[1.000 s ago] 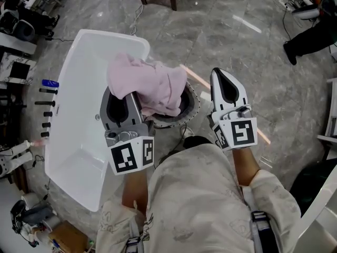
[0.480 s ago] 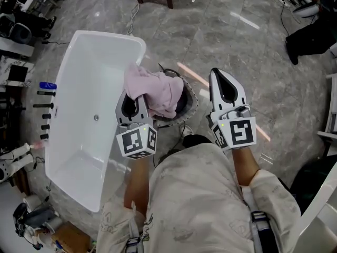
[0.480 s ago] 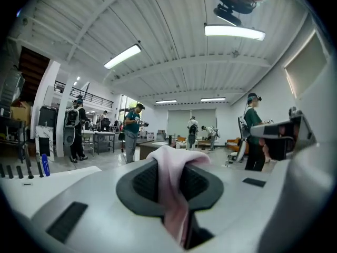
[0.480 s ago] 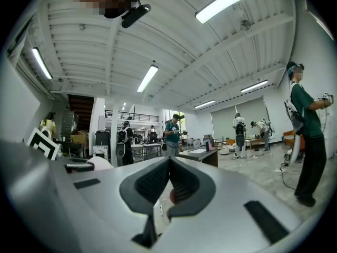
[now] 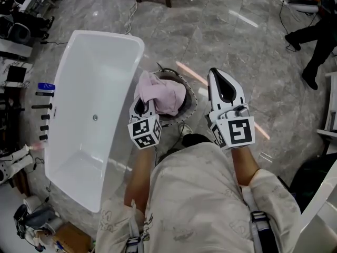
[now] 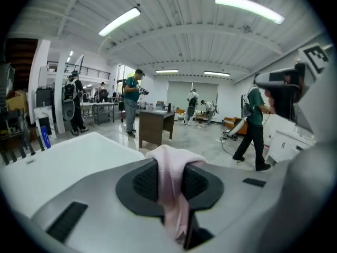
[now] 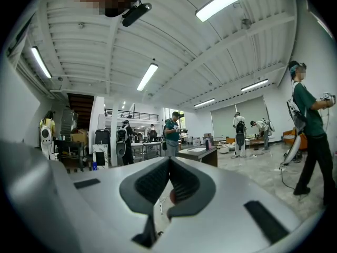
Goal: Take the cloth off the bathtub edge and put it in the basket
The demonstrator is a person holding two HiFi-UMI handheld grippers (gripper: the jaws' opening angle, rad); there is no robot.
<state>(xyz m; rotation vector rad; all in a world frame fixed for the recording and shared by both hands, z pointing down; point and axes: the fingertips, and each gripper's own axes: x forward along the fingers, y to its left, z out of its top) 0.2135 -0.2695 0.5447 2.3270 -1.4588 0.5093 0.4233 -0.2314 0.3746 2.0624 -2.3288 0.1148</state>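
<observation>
Head view, looking steeply down: a person in pale clothing (image 5: 200, 194) is standing on a grey marble floor (image 5: 247, 51), holding a tool in each hand. The left gripper (image 5: 141, 105) is holding a pink cloth (image 5: 162, 93), which is bunching over the mouth of a dark round basket (image 5: 194, 100) standing on the floor just beside the long side of a white bathtub (image 5: 89, 104). The right gripper (image 5: 215, 76) is hovering near the basket's other side, carrying nothing. Left gripper view: the two dark fingers (image 6: 143, 181) are clenching on a fold of the pink cloth, which is rising between them and draping over their tips; the white bathtub is lying to the left, and a brown desk (image 6: 156, 124) and several people are standing farther back in a bright hall. Right gripper view: the fingers (image 7: 151, 181) are pressing together at their tips with nothing between them, pointing level across the hall toward distant people.
</observation>
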